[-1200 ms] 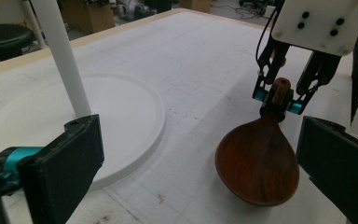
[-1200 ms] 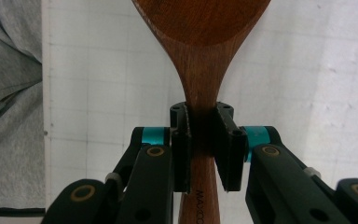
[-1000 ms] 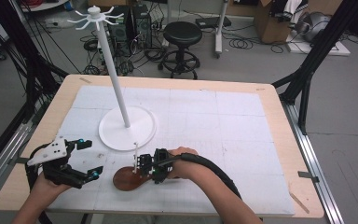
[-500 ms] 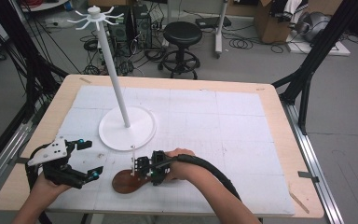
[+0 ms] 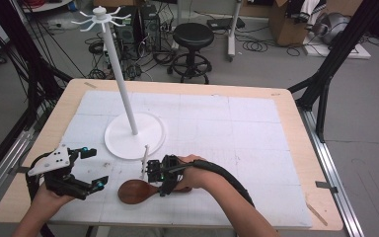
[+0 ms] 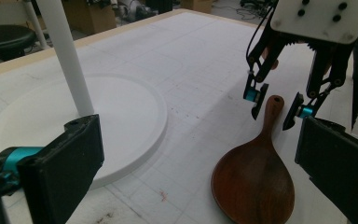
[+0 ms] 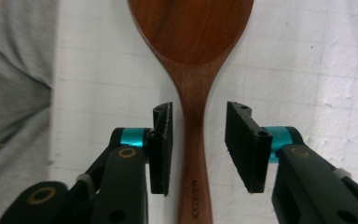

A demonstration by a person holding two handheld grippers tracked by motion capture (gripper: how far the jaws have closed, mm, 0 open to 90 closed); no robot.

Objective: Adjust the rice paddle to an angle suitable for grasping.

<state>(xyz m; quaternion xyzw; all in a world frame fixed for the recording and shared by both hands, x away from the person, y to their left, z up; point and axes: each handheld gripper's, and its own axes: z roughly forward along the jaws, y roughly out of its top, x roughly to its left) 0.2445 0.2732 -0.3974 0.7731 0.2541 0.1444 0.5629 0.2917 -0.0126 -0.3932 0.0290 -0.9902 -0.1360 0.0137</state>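
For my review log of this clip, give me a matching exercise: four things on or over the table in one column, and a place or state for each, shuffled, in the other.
Things:
1. wooden spoon
2. right gripper
3. left gripper
4. white stand

Places or states:
A. open, held off to the spoon's left, nothing between its jaws
B. upright pole on a round base, behind the spoon
C. lying flat on the white mat, bowl toward the left gripper
D. open, one jaw on each side of the spoon's handle, not yet closed on it

Pairs: 1-C, 2-D, 3-A, 4-B
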